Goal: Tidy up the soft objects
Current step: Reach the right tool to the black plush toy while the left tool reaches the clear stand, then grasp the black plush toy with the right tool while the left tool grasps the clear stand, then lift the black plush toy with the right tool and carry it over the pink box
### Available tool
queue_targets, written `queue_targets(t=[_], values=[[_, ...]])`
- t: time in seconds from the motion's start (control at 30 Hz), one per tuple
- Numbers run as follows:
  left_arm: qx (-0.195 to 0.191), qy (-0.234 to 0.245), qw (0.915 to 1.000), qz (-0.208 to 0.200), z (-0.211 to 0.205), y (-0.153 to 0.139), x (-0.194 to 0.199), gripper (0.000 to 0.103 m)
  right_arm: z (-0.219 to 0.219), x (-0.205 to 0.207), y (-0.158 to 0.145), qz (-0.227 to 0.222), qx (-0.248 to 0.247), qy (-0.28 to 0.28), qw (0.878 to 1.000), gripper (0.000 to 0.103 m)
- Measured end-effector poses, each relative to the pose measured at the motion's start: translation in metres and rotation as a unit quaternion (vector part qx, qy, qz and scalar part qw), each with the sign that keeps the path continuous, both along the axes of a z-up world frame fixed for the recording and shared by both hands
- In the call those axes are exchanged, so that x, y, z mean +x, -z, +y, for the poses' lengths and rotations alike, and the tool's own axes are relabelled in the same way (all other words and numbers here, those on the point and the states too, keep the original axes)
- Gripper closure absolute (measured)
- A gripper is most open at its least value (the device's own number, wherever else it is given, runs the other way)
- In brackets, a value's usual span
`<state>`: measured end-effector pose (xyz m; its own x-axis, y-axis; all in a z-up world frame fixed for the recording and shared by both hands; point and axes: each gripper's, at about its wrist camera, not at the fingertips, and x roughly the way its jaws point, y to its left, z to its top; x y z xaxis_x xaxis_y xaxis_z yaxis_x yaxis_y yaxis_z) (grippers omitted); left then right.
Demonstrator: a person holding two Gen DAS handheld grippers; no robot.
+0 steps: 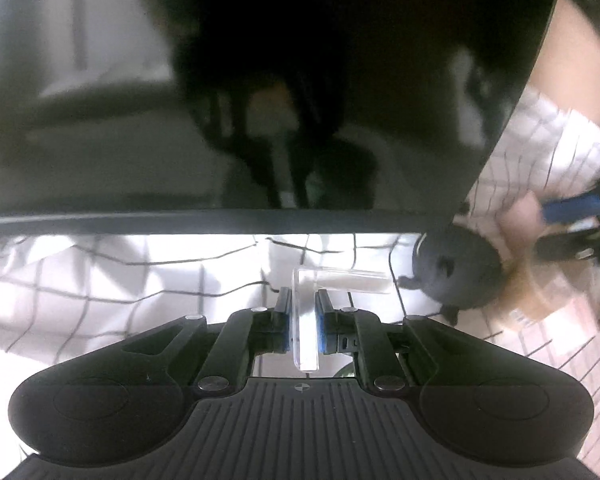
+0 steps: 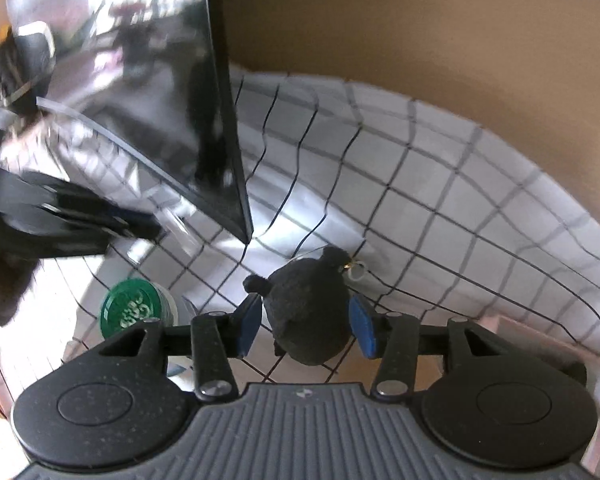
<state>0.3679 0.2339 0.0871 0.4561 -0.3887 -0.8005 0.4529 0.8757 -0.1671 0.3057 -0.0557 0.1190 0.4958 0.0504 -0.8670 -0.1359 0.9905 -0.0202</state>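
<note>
my left claw (image 1: 303,312) is clenched on a clear plastic l-piece (image 1: 306,320). my right claw (image 2: 306,326) is released around the black plush toy (image 2: 308,312), pads not touching; the toy lies on the checked cloth (image 2: 440,184). monitor (image 1: 260,80) blocks the far side; green lid (image 2: 134,308) half cut off.

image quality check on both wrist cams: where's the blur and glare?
Left wrist: glossy black panel mirrors a dark reflection; the right gripper at the right edge is motion-smeared; the checked cloth blows out white; the clear plastic piece in the left gripper is sharp. Right wrist: upper left is smeared and glary; the black plush toy and green lid are sharp.
</note>
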Motion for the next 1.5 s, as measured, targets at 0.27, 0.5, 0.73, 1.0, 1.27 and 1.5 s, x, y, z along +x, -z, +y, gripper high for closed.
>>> queue_targets(t=[0.27, 0.5, 0.73, 1.0, 1.27, 1.5], values=[[-0.056, -0.058, 0.9964, -0.026, 0.054, -0.012, -0.031, 0.089, 0.019, 0.054, 0.052, 0.099, -0.057, -0.016, 0.993, 0.039], [-0.063, -0.098, 0.9932, -0.006, 0.085, -0.003, -0.052, 0.089, 0.028, 0.066, 0.078, 0.136, -0.107, -0.013, 0.985, 0.031], [-0.060, -0.128, 0.9899, -0.005, 0.096, -0.004, -0.062, 0.089, 0.039, 0.043, 0.064, 0.096, -0.109, -0.043, 0.988, 0.039], [-0.048, -0.139, 0.9884, -0.037, 0.085, -0.042, -0.077, 0.089, 0.044, -0.009, -0.003, 0.061, -0.039, -0.076, 0.994, 0.039], [-0.040, -0.095, 0.9890, -0.106, 0.037, -0.113, -0.101, 0.089, 0.017, -0.066, -0.106, -0.055, -0.003, -0.073, 0.996, 0.039], [-0.047, -0.025, 0.9871, -0.151, -0.039, -0.160, -0.114, 0.089, -0.045, -0.122, -0.163, -0.129, -0.006, -0.016, 0.992, 0.039]])
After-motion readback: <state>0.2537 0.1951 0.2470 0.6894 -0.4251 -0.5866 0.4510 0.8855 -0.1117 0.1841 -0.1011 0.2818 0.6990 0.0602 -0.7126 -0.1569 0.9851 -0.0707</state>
